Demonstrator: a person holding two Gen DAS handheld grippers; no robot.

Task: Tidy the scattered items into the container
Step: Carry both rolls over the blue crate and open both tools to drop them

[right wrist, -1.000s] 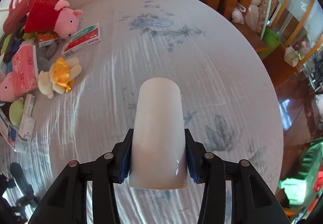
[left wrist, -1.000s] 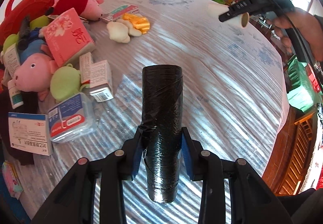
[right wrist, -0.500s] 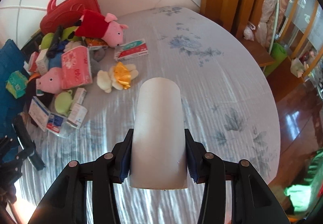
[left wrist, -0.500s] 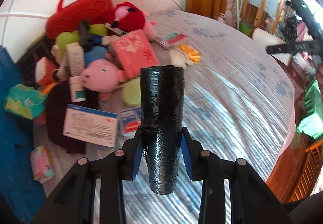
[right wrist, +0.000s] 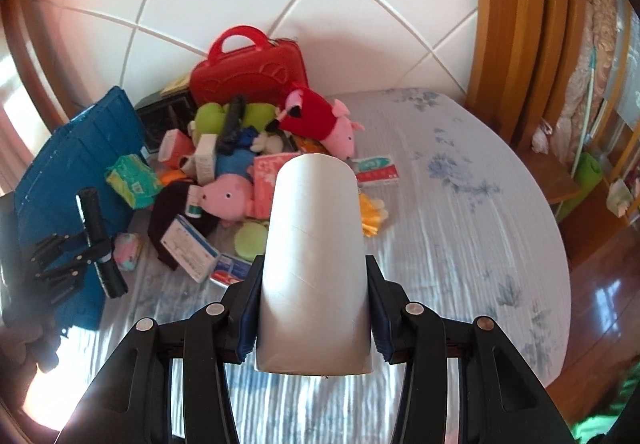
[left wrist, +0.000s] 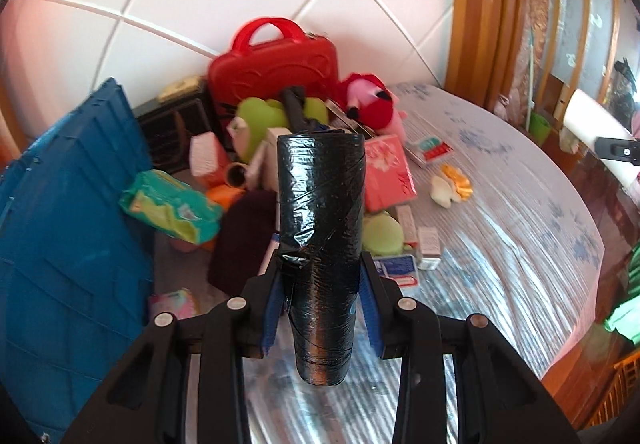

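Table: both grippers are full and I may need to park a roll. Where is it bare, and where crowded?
Bare: the flowered cloth right of the yellow toy, out to the table's edge. Crowded: the heap between the blue crate, the red case and the pink pig; boxes spill toward the white roll.

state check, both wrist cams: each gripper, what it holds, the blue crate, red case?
left gripper: shut on black roll
black roll: held, off the table
right gripper: shut on white roll
white roll: held, off the table
blue crate: at the table's left edge, inside not visible
red case: closed, upright against the wall
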